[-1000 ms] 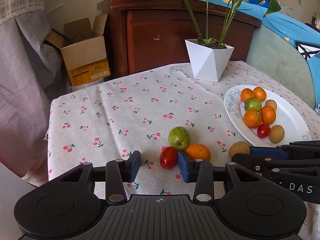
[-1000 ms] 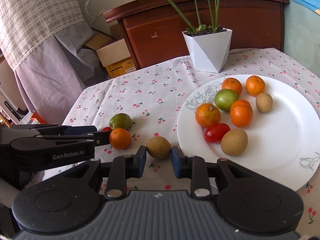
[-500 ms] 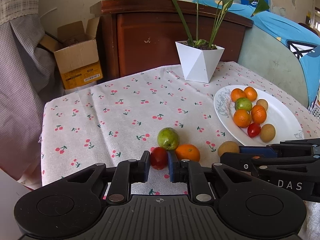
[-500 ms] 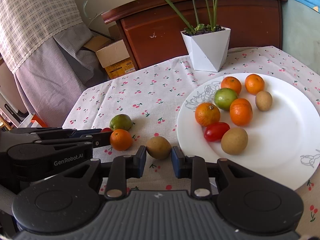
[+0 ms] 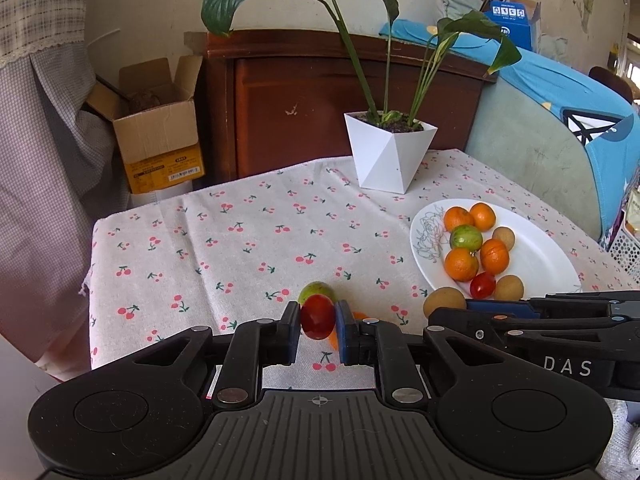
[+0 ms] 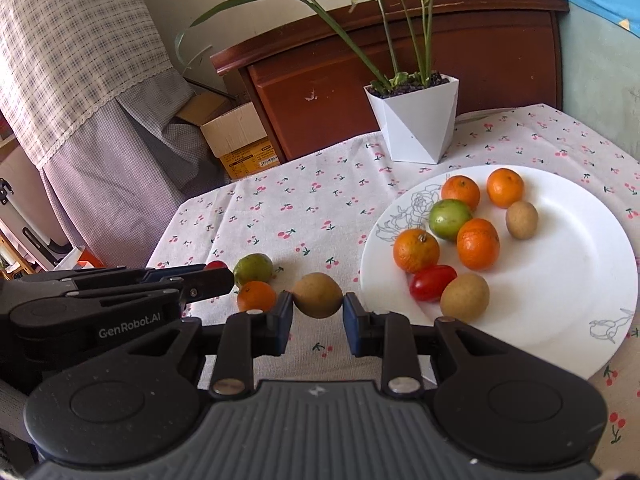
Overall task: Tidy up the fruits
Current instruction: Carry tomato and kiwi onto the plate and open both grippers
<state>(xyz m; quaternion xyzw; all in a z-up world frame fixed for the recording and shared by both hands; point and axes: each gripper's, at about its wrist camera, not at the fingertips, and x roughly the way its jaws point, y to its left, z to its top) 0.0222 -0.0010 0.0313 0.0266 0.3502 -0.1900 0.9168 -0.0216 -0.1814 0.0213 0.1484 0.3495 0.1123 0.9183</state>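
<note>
My left gripper [image 5: 317,320] is shut on a red cherry tomato [image 5: 317,317] and holds it above the cloth. A green fruit [image 5: 316,291] and an orange [image 5: 358,316] lie just behind it. My right gripper [image 6: 317,303] is shut on a brown round fruit [image 6: 317,295], next to the left edge of the white plate [image 6: 560,280]. The plate holds several oranges, a green fruit [image 6: 450,219], a red tomato [image 6: 433,282] and brown fruits. The green fruit [image 6: 253,270] and orange [image 6: 256,296] lie left of my right gripper.
A white faceted pot with a plant [image 5: 390,156] stands at the back of the table. A dark wooden cabinet [image 5: 320,100] and an open cardboard box [image 5: 158,132] are behind the table. The table's left edge [image 5: 91,288] drops off by a checked curtain.
My left gripper closed on the red tomato and lifted it off the cloth. My right gripper stayed shut on the brown fruit and rose slightly.
</note>
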